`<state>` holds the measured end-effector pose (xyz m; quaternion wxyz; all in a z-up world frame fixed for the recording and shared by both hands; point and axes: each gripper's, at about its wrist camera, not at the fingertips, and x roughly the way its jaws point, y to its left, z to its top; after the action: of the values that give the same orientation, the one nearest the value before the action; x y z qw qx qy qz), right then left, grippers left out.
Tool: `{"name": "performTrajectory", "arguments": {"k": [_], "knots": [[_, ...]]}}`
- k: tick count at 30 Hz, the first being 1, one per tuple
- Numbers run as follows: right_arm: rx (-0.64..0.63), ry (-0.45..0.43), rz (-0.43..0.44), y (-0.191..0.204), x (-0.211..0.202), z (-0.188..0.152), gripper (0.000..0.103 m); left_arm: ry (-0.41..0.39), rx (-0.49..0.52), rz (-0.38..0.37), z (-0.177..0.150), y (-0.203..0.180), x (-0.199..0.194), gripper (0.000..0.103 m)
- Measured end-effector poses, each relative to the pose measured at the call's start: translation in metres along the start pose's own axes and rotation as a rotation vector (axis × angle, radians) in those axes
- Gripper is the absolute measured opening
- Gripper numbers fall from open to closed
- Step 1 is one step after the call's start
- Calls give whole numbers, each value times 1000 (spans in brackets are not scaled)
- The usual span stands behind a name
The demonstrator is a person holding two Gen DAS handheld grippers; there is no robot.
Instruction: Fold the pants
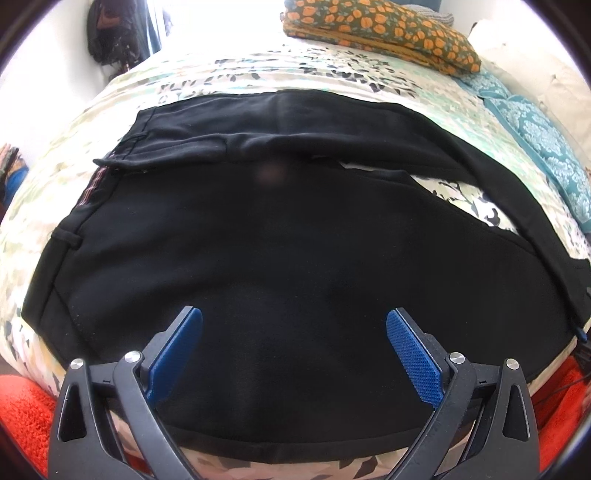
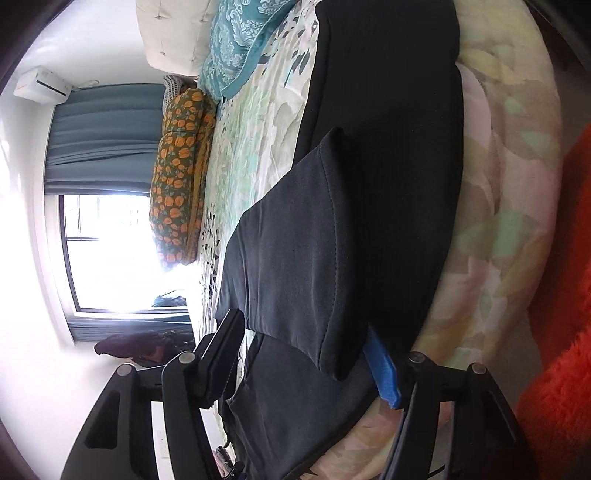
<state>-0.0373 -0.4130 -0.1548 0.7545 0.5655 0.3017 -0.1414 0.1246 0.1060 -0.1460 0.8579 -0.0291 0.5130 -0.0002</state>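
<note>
Black pants (image 1: 258, 229) lie spread on the floral bed sheet (image 1: 192, 77), waistband to the left and two legs running right. My left gripper (image 1: 293, 325) hovers over the near part of the pants, its blue pads (image 1: 413, 354) wide apart with nothing between them. In the rolled right wrist view, a folded-over leg end with a stitched hem (image 2: 295, 258) lies on the rest of the pants (image 2: 399, 147). My right gripper (image 2: 303, 323) straddles this leg end: one blue pad (image 2: 384, 373) sits under its edge and the other finger stands clear beside it. I see no pinch.
A folded blanket with orange flowers (image 1: 388, 29) and a teal patterned cover (image 1: 535, 133) lie at the far side of the bed. A red rug (image 1: 22, 413) covers the floor below the near bed edge. A bright window (image 2: 110, 251) and curtain stand beyond.
</note>
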Motion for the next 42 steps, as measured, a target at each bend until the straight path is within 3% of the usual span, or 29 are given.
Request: {"name": "performTrajectory", "arguments": {"k": [1, 6, 8, 14, 18, 26, 29, 36, 37, 38, 39, 40, 42], "knots": [[-26, 17, -26, 3, 1, 1, 42, 4, 13, 1, 1, -4, 1, 101], [-187, 100, -97, 22, 10, -3, 40, 3, 50, -15, 9, -18, 3, 101], [-244, 86, -94, 27, 8, -3, 17, 24, 49, -25, 21, -22, 9, 101], [-459, -19, 34, 88, -46, 0, 17, 21, -72, -114, 88, -21, 19, 101], [-566, -61, 120, 128, -86, 1, 17, 55, -182, -236, 132, -19, 36, 101], [-609, -75, 200, 160, -115, 2, 17, 156, -384, -477, 194, -29, 82, 101], [-576, -60, 224, 155, -123, 8, 16, 188, -472, -463, 201, -25, 104, 101], [-538, -8, 283, 149, -146, 16, 16, 218, -549, -358, 209, -9, 131, 98], [-537, -1, 288, 149, -148, 18, 16, 211, -567, -357, 211, -5, 132, 93], [-534, 6, 294, 148, -150, 20, 16, 204, -584, -355, 210, -1, 133, 81], [-534, 16, 300, 148, -150, 23, 16, 219, -597, -356, 211, 2, 138, 21], [-536, 21, 298, 147, -149, 27, 16, 268, -615, -377, 210, 3, 147, 7], [-537, 32, 277, 144, -141, 39, 16, 278, -669, -390, 210, 8, 151, 3]]}}
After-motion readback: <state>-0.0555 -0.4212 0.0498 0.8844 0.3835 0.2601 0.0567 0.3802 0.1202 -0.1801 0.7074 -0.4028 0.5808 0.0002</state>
